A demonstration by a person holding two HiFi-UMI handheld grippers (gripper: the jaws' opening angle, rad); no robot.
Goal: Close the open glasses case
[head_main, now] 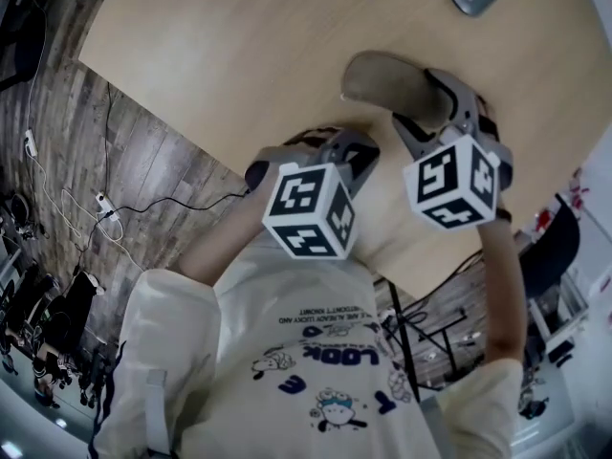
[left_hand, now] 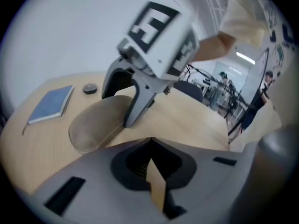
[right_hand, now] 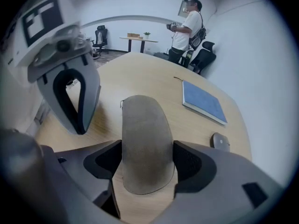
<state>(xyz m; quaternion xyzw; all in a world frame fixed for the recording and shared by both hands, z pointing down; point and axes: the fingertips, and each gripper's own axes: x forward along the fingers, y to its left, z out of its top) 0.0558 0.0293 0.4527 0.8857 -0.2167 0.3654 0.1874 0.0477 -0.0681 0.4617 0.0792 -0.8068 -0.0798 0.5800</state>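
Observation:
The glasses case [head_main: 392, 86], a grey-brown oblong shell, lies on the wooden table [head_main: 239, 46] with its lid down. My right gripper [head_main: 430, 113] straddles its near end, one jaw against each long side, so it is shut on the case [right_hand: 145, 139]. From the left gripper view, the right gripper [left_hand: 117, 108] stands over the case [left_hand: 96, 122]. My left gripper [head_main: 335, 140] hovers just left of the case, shut, with nothing between its jaws [left_hand: 150, 140]. It shows at the left of the right gripper view as a closed loop [right_hand: 79, 129] above bare table.
A blue notebook [right_hand: 204, 101] and a small grey puck-like object [right_hand: 219, 141] lie beyond the case, toward the far edge. The table's near edge runs just below the grippers. Cables [head_main: 105, 208] trail on the floor at left. A person [right_hand: 187, 27] stands at the room's far side.

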